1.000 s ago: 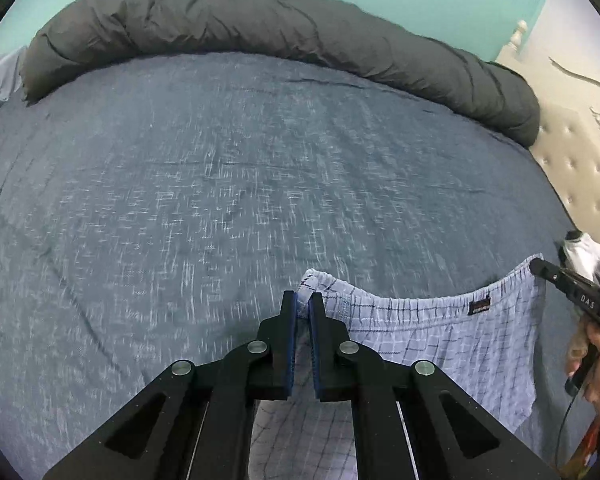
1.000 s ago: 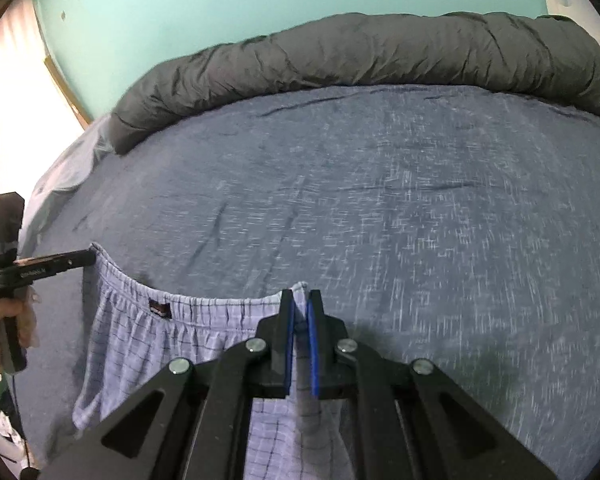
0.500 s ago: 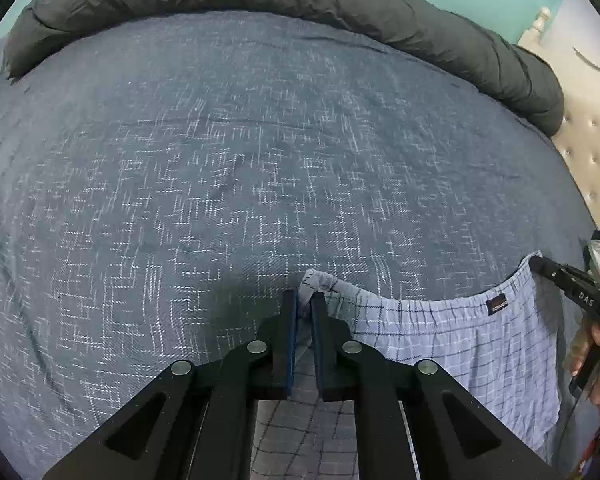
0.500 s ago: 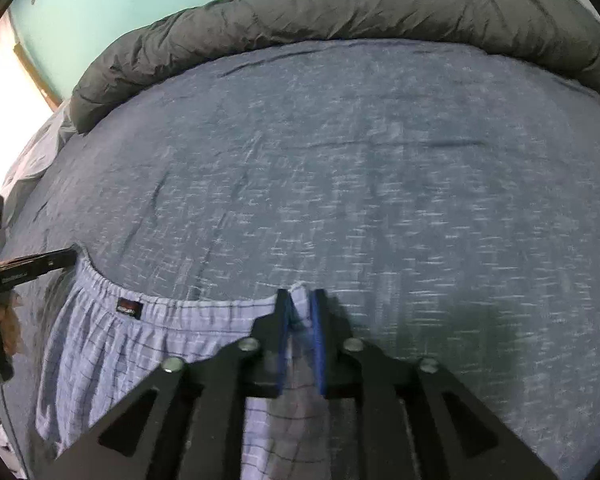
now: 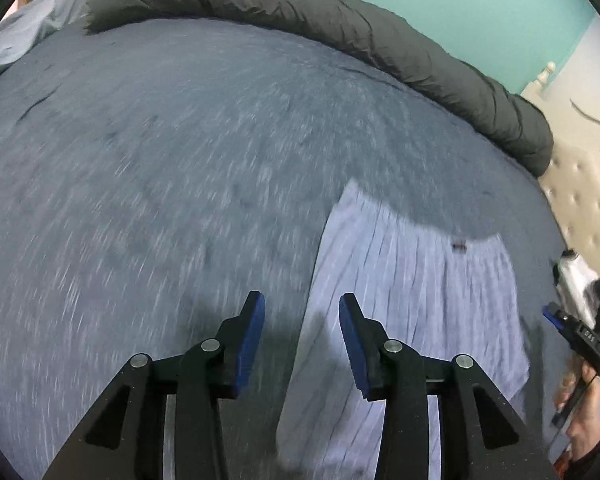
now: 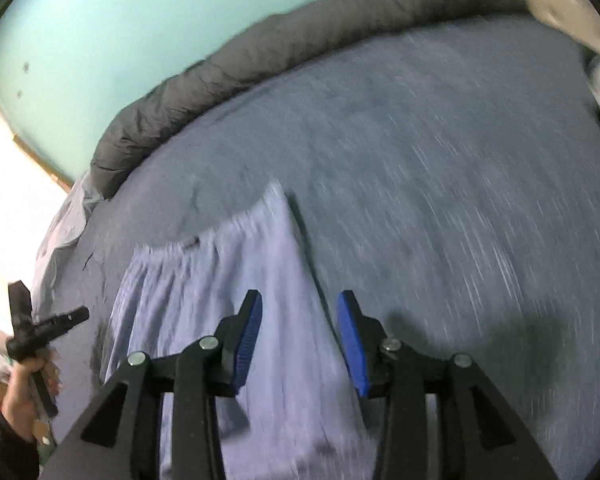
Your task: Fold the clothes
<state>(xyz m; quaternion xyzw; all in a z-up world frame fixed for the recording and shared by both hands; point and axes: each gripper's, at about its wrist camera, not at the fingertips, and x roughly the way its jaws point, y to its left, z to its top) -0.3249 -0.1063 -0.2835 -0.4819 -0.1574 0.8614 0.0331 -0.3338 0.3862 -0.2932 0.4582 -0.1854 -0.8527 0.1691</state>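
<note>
Light blue checked shorts (image 5: 412,280) lie spread flat on the blue-grey bed sheet (image 5: 160,180), waistband toward the far side. My left gripper (image 5: 301,300) hovers over their left edge; its jaws are opening and nothing is pinched between the blue pads. My right gripper (image 6: 300,296) hangs over the right edge of the shorts (image 6: 220,280), its jaws also opening and free of the cloth. Each gripper shows at the edge of the other's view, the right gripper (image 5: 556,316) and the left gripper (image 6: 76,314), each held by a hand (image 6: 24,384).
A rolled dark grey duvet (image 5: 340,28) runs along the far side of the bed under a teal wall. A beige tufted headboard (image 5: 580,200) stands at the right. A pale cloth (image 5: 32,28) lies at the far left corner.
Both grippers were shut on the waistband corners of the shorts. They have let go, opened and pulled back toward me, and the shorts now lie flat on the sheet.
</note>
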